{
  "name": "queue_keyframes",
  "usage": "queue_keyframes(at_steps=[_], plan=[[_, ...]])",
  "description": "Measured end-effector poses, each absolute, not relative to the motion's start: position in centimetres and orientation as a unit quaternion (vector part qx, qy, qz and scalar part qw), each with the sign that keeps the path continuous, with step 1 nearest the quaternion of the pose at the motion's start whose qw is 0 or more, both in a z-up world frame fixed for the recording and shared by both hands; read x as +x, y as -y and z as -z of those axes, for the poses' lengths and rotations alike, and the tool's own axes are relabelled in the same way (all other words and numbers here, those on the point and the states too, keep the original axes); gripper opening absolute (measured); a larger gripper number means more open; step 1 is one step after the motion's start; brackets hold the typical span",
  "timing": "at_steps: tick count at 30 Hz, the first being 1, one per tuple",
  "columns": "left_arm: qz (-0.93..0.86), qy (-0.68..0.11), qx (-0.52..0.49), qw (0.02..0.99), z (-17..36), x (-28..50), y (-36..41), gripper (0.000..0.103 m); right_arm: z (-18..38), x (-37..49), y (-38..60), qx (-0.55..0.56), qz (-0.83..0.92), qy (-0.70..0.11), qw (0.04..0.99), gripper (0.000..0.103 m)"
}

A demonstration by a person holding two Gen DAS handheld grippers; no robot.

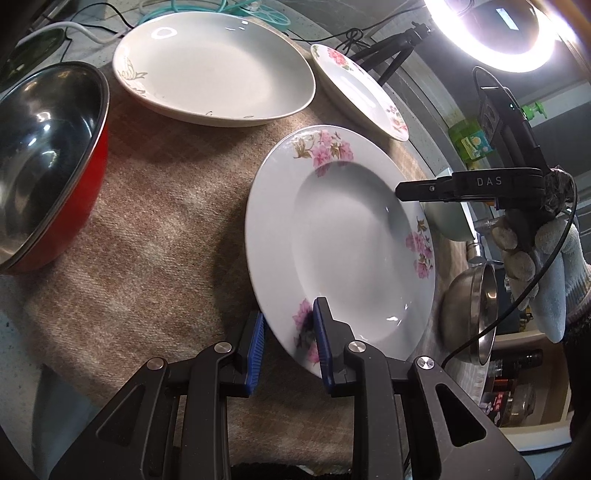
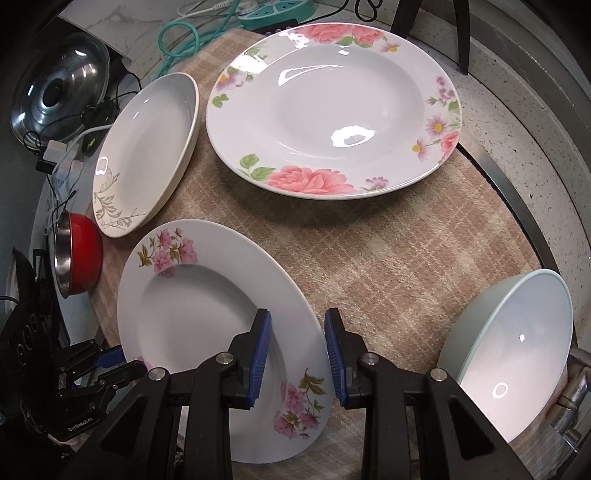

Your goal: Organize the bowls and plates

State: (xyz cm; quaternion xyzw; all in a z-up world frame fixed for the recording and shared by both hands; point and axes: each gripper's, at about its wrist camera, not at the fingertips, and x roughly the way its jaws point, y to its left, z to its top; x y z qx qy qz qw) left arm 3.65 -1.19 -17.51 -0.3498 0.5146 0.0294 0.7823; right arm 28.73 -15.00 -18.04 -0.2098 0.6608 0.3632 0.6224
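A white plate with pink flowers (image 1: 343, 236) (image 2: 199, 314) lies on the beige cloth between both grippers. My left gripper (image 1: 290, 338) is open, its jaws on either side of the plate's near rim. My right gripper (image 2: 297, 349) is open, its jaws on either side of the plate's opposite rim; it also shows in the left wrist view (image 1: 424, 192). A larger rose-patterned plate (image 2: 332, 107) (image 1: 358, 92) lies beyond. A plain white plate with a grey leaf print (image 1: 214, 66) (image 2: 147, 151) lies to its left.
A red steel-lined bowl (image 1: 48, 162) (image 2: 77, 254) stands at the cloth's left. A pale green bowl (image 2: 517, 354) sits at the right by a small steel bowl (image 1: 476, 310). A pot lid (image 2: 59, 88), cables and a ring light (image 1: 498, 33) lie behind.
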Motion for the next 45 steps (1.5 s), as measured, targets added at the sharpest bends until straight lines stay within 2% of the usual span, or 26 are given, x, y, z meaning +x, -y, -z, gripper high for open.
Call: queue_keyframes(at_steps=[12, 45], plan=[[-0.032, -0.519, -0.335, 0.786, 17.4, 3.7, 0.2, 0.023, 18.3, 27.1, 16.3, -0.191, -0.354, -0.670, 0.624, 0.027], [0.017, -0.545, -0.265, 0.795, 16.7, 5.7, -0.9, 0.023, 19.1, 20.5, 22.6, -0.049, -0.292, -0.691, 0.659, 0.027]])
